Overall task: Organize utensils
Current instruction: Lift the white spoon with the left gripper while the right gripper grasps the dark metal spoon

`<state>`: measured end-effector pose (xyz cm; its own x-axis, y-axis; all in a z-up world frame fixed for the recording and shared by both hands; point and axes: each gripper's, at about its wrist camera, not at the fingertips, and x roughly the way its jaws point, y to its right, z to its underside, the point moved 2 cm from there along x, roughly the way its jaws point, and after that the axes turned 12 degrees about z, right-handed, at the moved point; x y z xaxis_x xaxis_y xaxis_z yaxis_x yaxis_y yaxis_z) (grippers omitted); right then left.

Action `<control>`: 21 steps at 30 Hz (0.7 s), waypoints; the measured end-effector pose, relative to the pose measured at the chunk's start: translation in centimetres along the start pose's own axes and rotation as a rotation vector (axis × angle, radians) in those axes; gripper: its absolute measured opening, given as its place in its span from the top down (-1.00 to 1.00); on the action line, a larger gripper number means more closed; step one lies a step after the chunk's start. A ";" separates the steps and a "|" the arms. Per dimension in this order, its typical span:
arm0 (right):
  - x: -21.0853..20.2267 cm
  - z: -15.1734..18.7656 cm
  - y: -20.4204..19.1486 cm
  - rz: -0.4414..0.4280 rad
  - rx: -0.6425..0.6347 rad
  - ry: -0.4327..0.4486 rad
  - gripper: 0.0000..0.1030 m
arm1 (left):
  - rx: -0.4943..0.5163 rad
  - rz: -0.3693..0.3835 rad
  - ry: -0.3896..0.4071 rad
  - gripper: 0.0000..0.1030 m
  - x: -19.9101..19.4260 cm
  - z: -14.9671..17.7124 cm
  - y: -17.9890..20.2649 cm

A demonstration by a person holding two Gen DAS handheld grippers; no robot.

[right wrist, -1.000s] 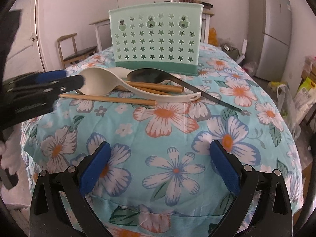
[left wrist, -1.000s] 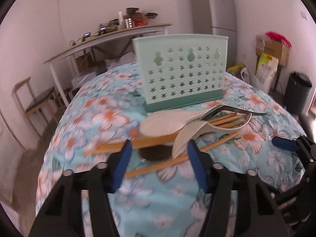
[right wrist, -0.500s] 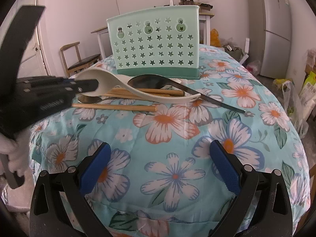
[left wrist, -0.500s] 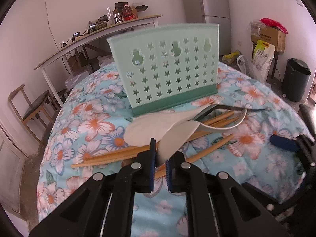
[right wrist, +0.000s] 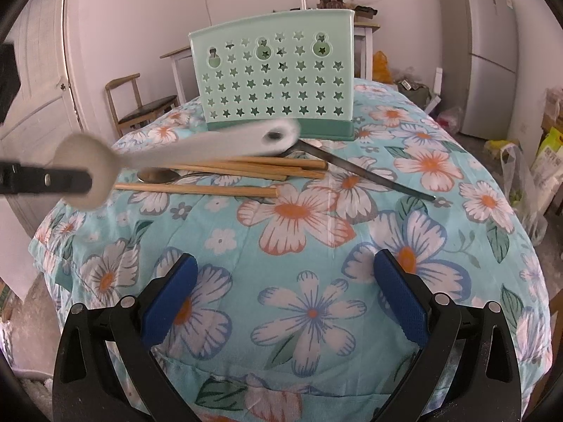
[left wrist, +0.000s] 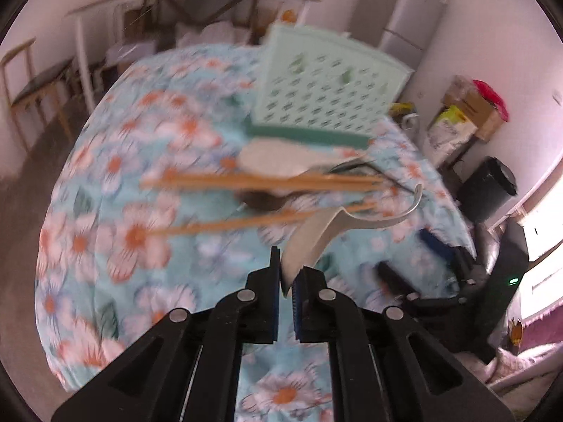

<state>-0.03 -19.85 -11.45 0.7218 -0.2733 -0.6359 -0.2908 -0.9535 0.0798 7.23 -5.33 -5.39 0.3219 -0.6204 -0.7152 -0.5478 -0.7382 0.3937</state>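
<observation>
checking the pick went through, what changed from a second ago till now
The left gripper, open a second ago, closed on the white spoon and lifted it off the pile. The right gripper stayed open and idle; the chopsticks, dark ladle and green holder stayed put.

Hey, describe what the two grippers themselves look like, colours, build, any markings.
The left gripper and the right gripper match: matte black plastic frames with angular, triangular cut-outs and round silver rivets at the joints. Each finger ends in a blue ribbed pad. No cables, labels or sleeves show.
</observation>
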 end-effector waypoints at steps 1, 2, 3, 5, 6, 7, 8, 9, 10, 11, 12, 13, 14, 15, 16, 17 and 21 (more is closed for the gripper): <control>-0.1 -0.1 0.0 0.000 -0.003 -0.006 -0.85 | -0.022 -0.003 -0.003 0.90 0.1 0.2 -0.6; -0.3 -0.1 0.1 -0.001 -0.004 -0.012 -0.85 | -0.051 0.005 -0.001 0.90 0.2 0.5 -1.2; -0.5 -0.2 0.2 -0.005 -0.004 -0.016 -0.84 | -0.075 0.017 0.002 0.90 0.3 0.7 -1.6; -1.2 -0.6 0.6 0.008 -0.016 -0.012 -0.83 | -0.103 0.034 0.009 0.90 0.5 1.1 -2.3; -1.8 -1.1 0.8 0.027 -0.039 0.004 -0.76 | -0.107 0.039 0.012 0.90 0.5 1.1 -2.5; -2.1 -1.4 1.0 0.038 -0.054 0.013 -0.67 | -0.112 0.046 0.014 0.90 0.7 1.2 -2.7; -2.6 -2.1 1.4 0.058 -0.077 0.032 -0.63 | -0.119 0.054 0.016 0.90 0.9 1.2 -2.9; -3.0 -3.0 1.8 0.074 -0.096 0.052 -0.56 | -0.123 0.062 0.018 0.90 1.0 1.2 -3.0; -3.2 -3.9 2.1 0.084 -0.116 0.067 -0.44 | -0.126 0.071 0.021 0.90 1.1 1.3 -3.1; -3.2 -4.8 2.3 0.089 -0.145 0.079 -0.37 | -0.128 0.076 0.024 0.90 1.2 1.3 -3.3; -3.1 -5.6 2.1 0.093 -0.181 0.088 -0.24 | -0.131 0.081 0.029 0.90 1.2 1.3 -3.5; -2.8 -6.6 1.8 0.097 -0.234 0.101 -0.12 | -0.135 0.089 0.033 0.90 1.3 1.4 -3.7; -2.5 -7.3 1.3 0.092 -0.282 0.111 -0.07 | -0.141 0.096 0.038 0.89 1.3 1.5 -3.9; -2.1 -8.0 0.8 0.080 -0.326 0.114 0.00 | -0.146 0.102 0.042 0.88 1.4 1.4 -4.0; -1.7 -8.8 0.1 0.060 -0.383 0.112 0.07 | -0.149 0.107 0.049 0.87 1.4 1.6 -4.2; -1.3 -9.2 -0.5 0.048 -0.424 0.111 0.11 | -0.152 0.110 0.054 0.86 1.4 1.6 -4.3; 0.5 -9.3 -3.8 0.001 -0.667 0.107 0.44 | -0.147 0.121 0.078 0.86 1.4 1.9 -4.4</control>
<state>7.27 -17.53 -4.96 0.7899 -0.2526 -0.5589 0.1338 -0.8184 0.5589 8.68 -2.43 -9.22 0.3225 -0.7213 -0.6129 -0.4695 -0.6842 0.5581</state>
